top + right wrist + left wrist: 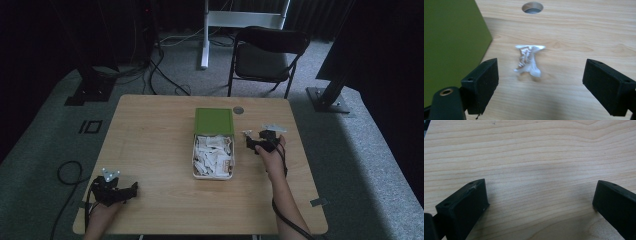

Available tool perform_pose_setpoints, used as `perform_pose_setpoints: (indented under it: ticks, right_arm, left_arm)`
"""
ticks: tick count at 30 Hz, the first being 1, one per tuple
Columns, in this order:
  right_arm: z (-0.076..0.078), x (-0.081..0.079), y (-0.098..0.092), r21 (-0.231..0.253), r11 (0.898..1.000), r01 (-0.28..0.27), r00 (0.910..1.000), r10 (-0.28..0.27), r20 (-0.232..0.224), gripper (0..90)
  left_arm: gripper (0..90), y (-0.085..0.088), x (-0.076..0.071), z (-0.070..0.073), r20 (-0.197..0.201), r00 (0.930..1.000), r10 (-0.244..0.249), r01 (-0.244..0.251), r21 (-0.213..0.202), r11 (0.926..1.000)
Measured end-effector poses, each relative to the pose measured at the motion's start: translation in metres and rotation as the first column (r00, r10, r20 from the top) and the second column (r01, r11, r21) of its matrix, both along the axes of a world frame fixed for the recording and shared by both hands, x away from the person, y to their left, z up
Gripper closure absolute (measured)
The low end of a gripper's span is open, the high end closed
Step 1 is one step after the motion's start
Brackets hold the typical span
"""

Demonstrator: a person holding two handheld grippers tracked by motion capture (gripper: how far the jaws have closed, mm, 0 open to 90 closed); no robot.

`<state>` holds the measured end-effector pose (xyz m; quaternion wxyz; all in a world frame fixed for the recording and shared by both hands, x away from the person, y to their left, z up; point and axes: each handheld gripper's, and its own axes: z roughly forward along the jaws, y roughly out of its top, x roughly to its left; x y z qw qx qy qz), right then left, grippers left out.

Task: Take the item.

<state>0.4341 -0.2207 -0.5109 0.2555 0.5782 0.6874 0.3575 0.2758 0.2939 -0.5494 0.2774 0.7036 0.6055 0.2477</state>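
One wrapped candy (528,60) lies between the spread right gripper (541,82) jaws; closing crooked could flick it away. Left gripper (540,202) gapes empty.

You won't get any readable text, brand or number out of these frames. The small white wrapper (528,60) lying on the worktop (579,37) carries brownish print, but it's too blurred to make out a single letter. Same for the white packets (213,156) in the green box (214,121): dark marks on them, far too small to read.
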Motion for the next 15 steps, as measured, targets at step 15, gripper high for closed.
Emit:
perform_pose_setpoints:
  ticks: [15]
  right_arm:
    - [-0.005,-0.023,-0.023,0.012,0.999,0.040,0.9992,-0.040,-0.001,13.3]
  left_arm:
    - [0.7,0.000,0.000,0.000,-0.001,1.0000,0.000,0.000,0.000,1.0000]
